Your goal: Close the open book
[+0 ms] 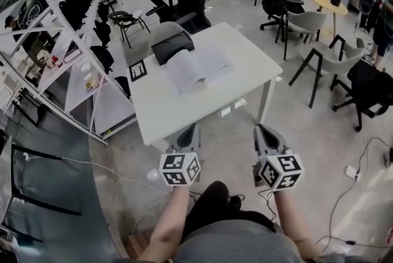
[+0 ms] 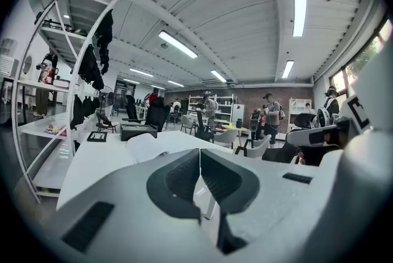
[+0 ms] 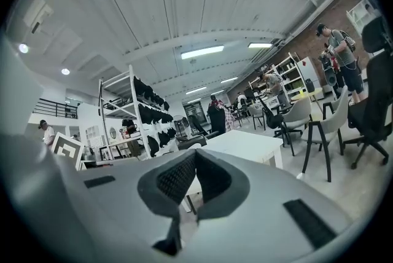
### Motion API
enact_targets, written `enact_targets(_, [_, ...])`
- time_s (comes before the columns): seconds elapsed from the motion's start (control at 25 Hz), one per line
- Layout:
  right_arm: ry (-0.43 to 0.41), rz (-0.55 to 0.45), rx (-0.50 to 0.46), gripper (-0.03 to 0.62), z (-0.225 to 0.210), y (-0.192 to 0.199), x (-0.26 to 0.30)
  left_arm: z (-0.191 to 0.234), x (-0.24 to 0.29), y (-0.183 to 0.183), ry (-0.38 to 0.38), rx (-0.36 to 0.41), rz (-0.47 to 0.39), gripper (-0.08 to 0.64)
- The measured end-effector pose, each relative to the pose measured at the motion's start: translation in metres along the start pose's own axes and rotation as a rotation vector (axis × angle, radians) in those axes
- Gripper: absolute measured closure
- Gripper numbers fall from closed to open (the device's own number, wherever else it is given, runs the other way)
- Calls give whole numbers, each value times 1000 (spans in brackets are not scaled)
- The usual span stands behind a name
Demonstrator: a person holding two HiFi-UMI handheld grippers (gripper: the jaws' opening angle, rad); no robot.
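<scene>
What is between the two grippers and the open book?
Only bare white table. The head view shows nothing lying between the book and the left gripper or right gripper, both shut.

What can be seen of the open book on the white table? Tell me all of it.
The open book is thick, its white paper pages spread wide and bulging either side of the fold. It lies flat on the far half of the white table, just before a black box. Only the table visibly touches it.
</scene>
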State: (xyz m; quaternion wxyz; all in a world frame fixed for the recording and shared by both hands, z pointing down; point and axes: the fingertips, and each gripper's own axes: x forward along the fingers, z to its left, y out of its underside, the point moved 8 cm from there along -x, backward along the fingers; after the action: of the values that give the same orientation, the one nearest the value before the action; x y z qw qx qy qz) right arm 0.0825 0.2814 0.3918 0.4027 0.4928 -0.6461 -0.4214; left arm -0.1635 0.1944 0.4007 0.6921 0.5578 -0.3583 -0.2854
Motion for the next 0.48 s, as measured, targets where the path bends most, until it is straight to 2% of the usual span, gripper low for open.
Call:
enact_targets(0.36, [34, -1, 26, 588, -15, 4, 12, 8, 19, 7, 2, -11, 23, 551])
enact_targets(0.48, [41, 1, 27, 588, -20, 2, 24, 15, 33, 7, 3, -12, 30, 526])
